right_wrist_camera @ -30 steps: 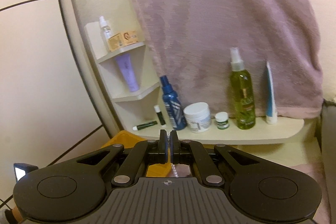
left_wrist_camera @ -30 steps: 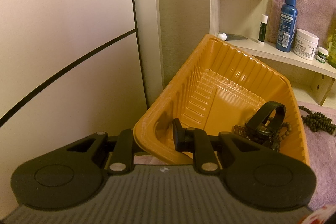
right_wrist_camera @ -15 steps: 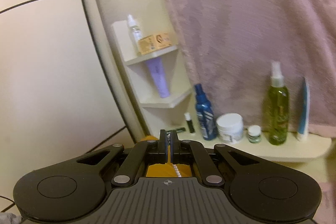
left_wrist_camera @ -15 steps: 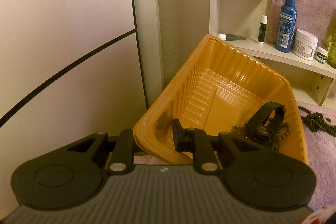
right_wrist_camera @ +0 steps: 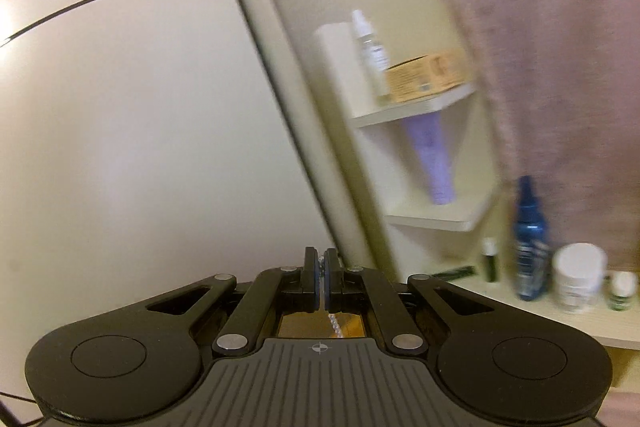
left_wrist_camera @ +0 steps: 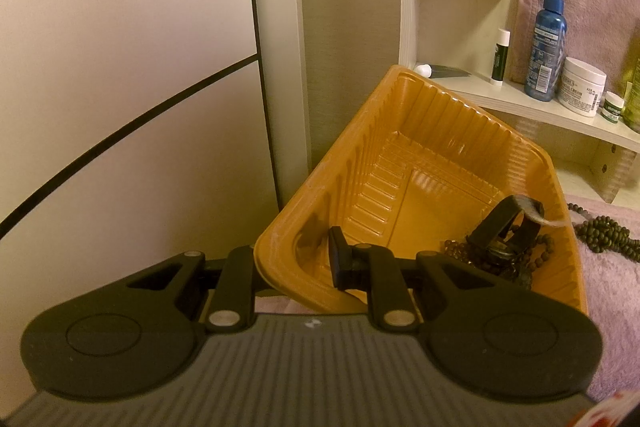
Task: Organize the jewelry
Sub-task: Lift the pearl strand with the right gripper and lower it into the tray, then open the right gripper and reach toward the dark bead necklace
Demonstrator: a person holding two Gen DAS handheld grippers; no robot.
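The left tongs (left_wrist_camera: 296,267) are clenching the near wall of an orange plastic tray (left_wrist_camera: 420,155), one finger outside the rim and the other inside. The tray is sitting tilted in the middle of the left wrist view, its open face turned toward the camera, probably so that it is presenting a wide mouth for whatever is dropped in. A black watch (left_wrist_camera: 504,227) and a dark bead bracelet (left_wrist_camera: 492,259) are lying together in the tray's lower right corner, where the tilt is likely letting them gather. Another string of dark beads (left_wrist_camera: 604,235) is resting outside the tray on a pinkish fabric (left_wrist_camera: 612,287) at the right edge of the frame.

The right tongs (right_wrist_camera: 321,277) are pressing shut on a thin chain of pale beads (right_wrist_camera: 334,323), which is hanging down from between the pads at the bottom centre of the right wrist view. Beneath it an orange surface is showing through the gap in the mechanism, most likely the tray, so the chain seems to be hanging above it, ready for release. That view is blurred, and how much of the chain is dangling cannot be told.

Bottles and jars are standing on the shelf (left_wrist_camera: 520,107) behind the tray.
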